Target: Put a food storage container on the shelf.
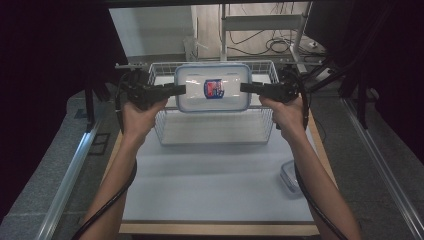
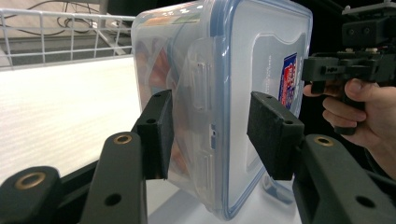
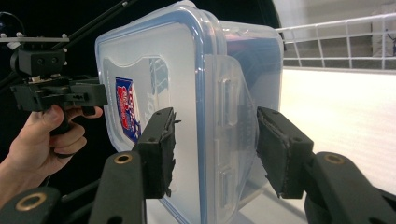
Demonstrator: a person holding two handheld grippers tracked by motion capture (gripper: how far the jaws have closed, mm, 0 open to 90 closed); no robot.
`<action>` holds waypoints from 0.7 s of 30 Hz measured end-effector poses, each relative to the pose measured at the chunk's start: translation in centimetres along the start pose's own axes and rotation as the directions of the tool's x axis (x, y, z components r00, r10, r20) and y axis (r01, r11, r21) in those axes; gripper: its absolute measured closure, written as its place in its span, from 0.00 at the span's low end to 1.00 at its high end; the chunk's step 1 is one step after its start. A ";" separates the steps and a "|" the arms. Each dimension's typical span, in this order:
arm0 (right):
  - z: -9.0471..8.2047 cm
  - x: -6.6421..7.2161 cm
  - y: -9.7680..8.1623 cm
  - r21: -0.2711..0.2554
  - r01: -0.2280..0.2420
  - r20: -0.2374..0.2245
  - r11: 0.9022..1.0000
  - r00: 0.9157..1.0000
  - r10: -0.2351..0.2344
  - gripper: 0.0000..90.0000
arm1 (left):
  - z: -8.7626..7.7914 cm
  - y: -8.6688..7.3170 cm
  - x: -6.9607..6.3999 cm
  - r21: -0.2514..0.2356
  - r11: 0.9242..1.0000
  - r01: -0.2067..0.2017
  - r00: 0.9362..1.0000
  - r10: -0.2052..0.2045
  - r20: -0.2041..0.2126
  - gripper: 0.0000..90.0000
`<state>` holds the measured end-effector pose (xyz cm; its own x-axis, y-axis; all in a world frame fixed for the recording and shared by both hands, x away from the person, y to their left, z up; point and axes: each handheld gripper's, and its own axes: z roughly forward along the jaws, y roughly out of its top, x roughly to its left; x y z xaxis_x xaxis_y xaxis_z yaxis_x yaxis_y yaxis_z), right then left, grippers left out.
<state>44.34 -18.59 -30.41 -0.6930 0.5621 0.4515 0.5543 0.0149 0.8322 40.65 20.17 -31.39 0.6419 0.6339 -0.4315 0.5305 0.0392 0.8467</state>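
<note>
Clear lidded plastic container [image 1: 213,88], blue-rimmed with a red-blue label, held level above the wire basket [image 1: 210,131].

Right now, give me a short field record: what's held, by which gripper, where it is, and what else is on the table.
held: lidded clear plastic container, blue seal, label on lid
left gripper: clamped on its left end
right gripper: clamped on its right end
position: lifted over the white wire basket
tilt: roughly level
also on table: small clear container, near right edge
</note>
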 end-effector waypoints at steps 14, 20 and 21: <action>1.6 -1.4 0.7 0.014 -0.046 0.008 0.999 0.999 0.046 0.54 | 1.0 0.3 1.7 -0.005 0.999 0.045 0.999 -0.045 -0.014 0.57; 1.9 -1.5 1.3 0.028 -0.058 0.014 0.998 0.998 0.057 0.54 | 1.1 0.4 2.0 -0.006 0.998 0.065 0.998 -0.065 -0.013 0.57; 1.9 -1.6 1.4 0.032 -0.066 0.013 0.997 0.998 0.066 0.54 | 1.1 0.4 2.0 -0.007 0.998 0.068 0.998 -0.068 -0.017 0.57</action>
<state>47.06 -17.88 -30.62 -0.6492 0.5724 0.5009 0.6134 0.0045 0.7898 42.73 20.59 -32.23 0.5950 0.6428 -0.4826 0.5689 0.0874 0.8178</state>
